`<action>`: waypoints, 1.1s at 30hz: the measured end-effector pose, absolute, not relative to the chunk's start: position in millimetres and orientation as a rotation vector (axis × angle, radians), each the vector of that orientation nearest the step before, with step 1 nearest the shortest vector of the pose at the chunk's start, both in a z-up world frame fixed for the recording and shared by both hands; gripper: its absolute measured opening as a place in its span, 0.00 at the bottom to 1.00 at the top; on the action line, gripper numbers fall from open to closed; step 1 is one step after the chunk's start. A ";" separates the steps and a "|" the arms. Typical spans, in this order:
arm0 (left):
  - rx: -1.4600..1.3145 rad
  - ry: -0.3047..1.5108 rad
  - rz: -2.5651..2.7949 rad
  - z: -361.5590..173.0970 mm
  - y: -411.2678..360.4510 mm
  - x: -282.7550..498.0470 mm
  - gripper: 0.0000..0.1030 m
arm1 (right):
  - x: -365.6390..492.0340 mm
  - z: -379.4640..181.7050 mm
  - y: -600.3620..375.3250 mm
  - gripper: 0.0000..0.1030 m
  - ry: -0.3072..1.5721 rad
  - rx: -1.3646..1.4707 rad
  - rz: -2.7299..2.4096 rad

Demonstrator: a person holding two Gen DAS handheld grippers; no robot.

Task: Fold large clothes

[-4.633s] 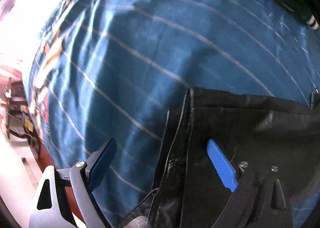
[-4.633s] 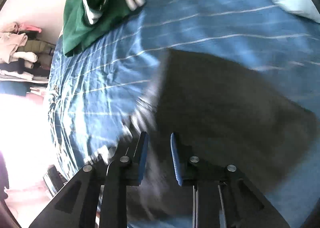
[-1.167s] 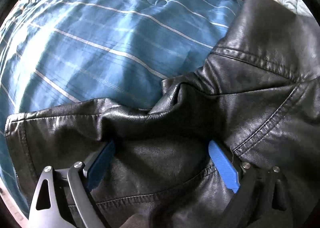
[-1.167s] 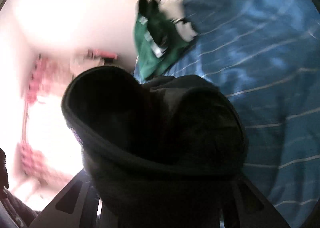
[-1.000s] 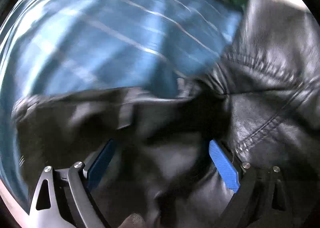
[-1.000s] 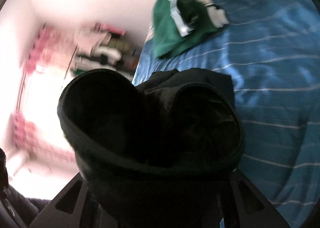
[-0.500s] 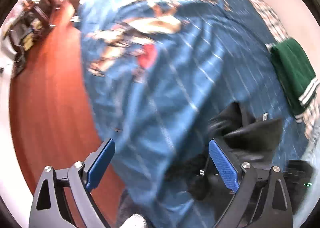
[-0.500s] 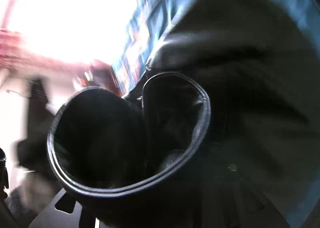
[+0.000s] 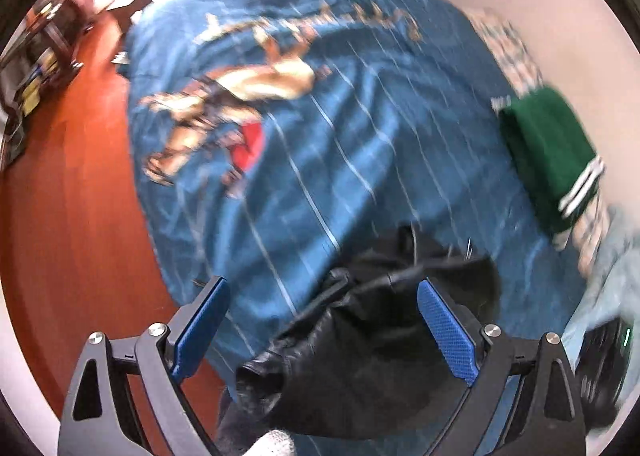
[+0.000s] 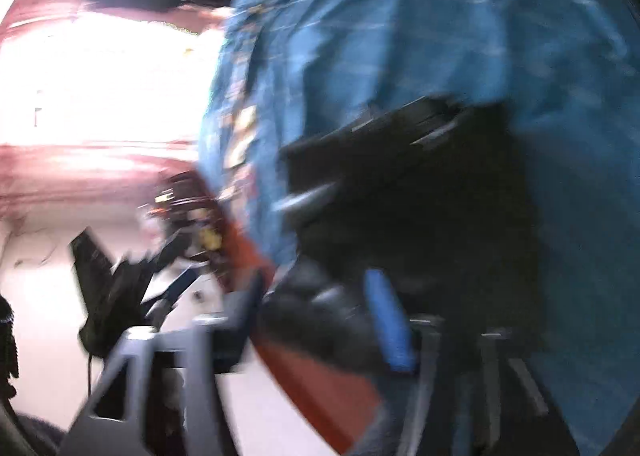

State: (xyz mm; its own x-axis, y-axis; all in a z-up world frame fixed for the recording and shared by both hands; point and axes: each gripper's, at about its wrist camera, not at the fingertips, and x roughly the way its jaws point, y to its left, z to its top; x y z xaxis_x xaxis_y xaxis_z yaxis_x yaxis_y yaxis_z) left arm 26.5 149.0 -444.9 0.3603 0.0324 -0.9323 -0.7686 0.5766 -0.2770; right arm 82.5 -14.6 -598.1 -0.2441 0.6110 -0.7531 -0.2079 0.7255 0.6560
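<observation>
Black leather jacket (image 9: 384, 340) lying bunched at the bed (image 9: 360, 160) edge nearest the cameras, left gripper (image 9: 324, 330) hanging above it, jaws spread wide (gripping nothing), right gripper (image 10: 316, 320) blurred, jaws parted, green garment (image 9: 548, 152) lying near the far edge.

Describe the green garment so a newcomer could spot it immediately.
Start at the blue striped bedspread covering the bed. At its edge nearest the pale wall lies the green garment, folded flat. Unlike the black leather jacket, it is dark green with white-striped cuffs.

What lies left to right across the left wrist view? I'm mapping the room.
Shelf → floor → bedspread → green garment
</observation>
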 end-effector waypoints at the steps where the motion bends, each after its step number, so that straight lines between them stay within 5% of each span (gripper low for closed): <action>1: -0.793 1.107 0.584 -453.5 141.7 32.2 0.94 | 102.1 -613.6 -9.4 0.34 1.663 0.301 0.751; 8: -0.652 1.291 0.611 -527.9 111.3 58.0 0.94 | 157.6 -712.9 54.3 0.28 1.769 0.157 0.674; 15: -0.679 1.320 0.596 -549.9 118.9 54.3 0.94 | 178.3 -669.7 -19.7 0.76 1.751 0.330 0.806; 22: -0.650 1.325 0.586 -556.0 117.8 57.3 0.98 | 175.9 -759.4 -42.9 0.76 1.913 0.507 1.041; 27: -0.647 1.336 0.597 -563.8 119.3 63.0 0.99 | 173.6 -776.3 -4.3 0.77 1.866 0.557 1.160; 30: -0.643 1.355 0.610 -561.6 121.7 69.5 0.99 | 170.1 -762.6 -1.2 0.58 1.808 0.572 1.107; 33: -0.603 1.371 0.632 -544.9 118.5 84.4 0.99 | 160.5 -741.5 -4.7 0.51 1.757 0.640 1.006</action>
